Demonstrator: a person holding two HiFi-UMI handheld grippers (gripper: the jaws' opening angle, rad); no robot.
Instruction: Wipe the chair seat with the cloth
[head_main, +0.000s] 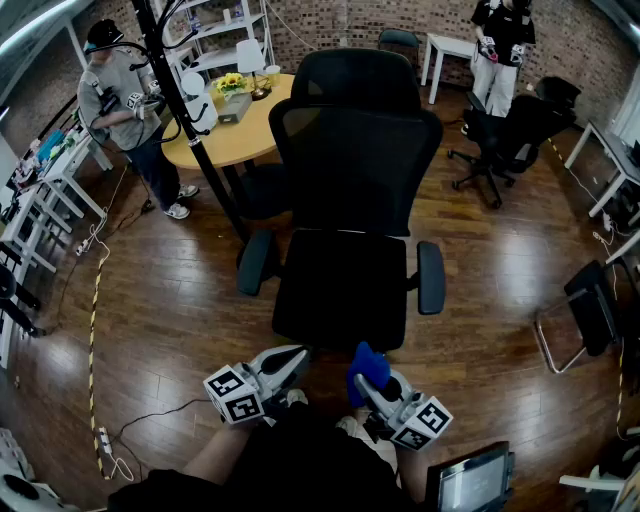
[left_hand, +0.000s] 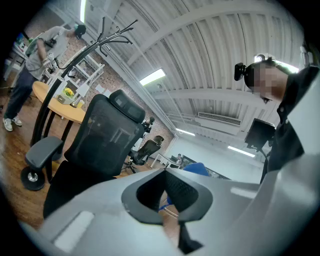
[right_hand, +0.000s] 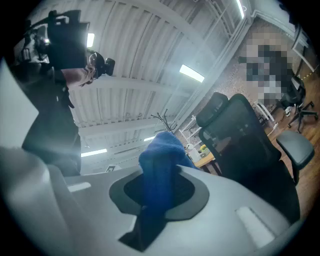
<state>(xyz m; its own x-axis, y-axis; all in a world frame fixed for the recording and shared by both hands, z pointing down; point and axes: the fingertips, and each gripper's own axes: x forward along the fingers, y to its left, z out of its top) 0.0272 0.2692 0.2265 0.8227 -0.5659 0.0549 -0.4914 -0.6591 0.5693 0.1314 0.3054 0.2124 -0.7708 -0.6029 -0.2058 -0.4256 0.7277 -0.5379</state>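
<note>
The right gripper pinched the blue cloth in its fingers; it looked soft, light and floppy, best held bunched. The left gripper had its fingers closed and empty.

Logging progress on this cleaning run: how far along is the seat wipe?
Done: the blue cloth is clamped in the right gripper. In hand: both grippers hang near the person's body, short of the chair seat's front edge, and the left gripper is shut on nothing. Left: all the wiping, as the cloth has not yet touched the seat.
</note>
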